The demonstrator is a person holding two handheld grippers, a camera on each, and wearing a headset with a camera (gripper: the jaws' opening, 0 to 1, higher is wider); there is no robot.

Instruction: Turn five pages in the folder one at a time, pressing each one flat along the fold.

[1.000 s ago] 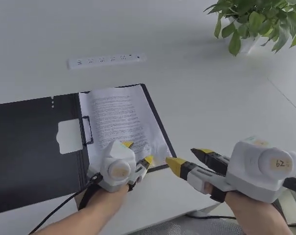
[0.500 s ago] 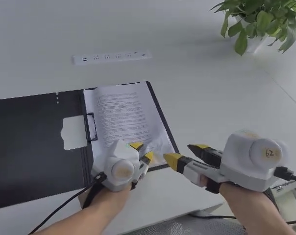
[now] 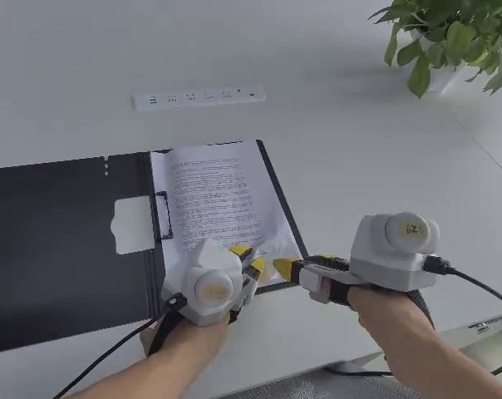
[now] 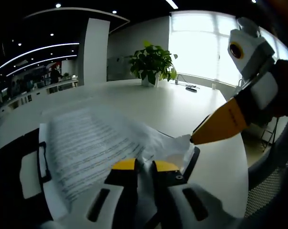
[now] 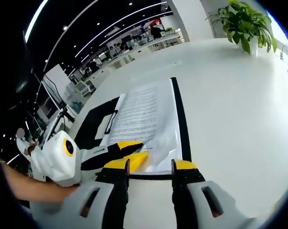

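The left gripper [image 3: 249, 259] has a white moulded housing and black jaws with yellow tips. The right gripper [image 3: 286, 268] is of the same build and colours. In both gripper views the jaw bases read grey with dark slots. A black cable [image 3: 110, 358] leaves the left housing, and a second black cable [image 3: 475, 283] leaves the right. A dark band [image 3: 341, 291], possibly a strap, crosses the right hand.

Head view: the left gripper [image 3: 248, 259] covers the lower right corner of the folder [image 3: 60, 241], hiding where its jaws meet the page [image 3: 218, 195], whose print is too small to read. The right gripper [image 3: 286, 268] is rolled so that one jaw masks the other. The potted plant [image 3: 450, 33] is cut off by the top and right edges, its pot mostly behind leaves. Socket markings on the power strip [image 3: 199, 96] cannot be made out. In the left gripper view the page's lines blur into grey streaks
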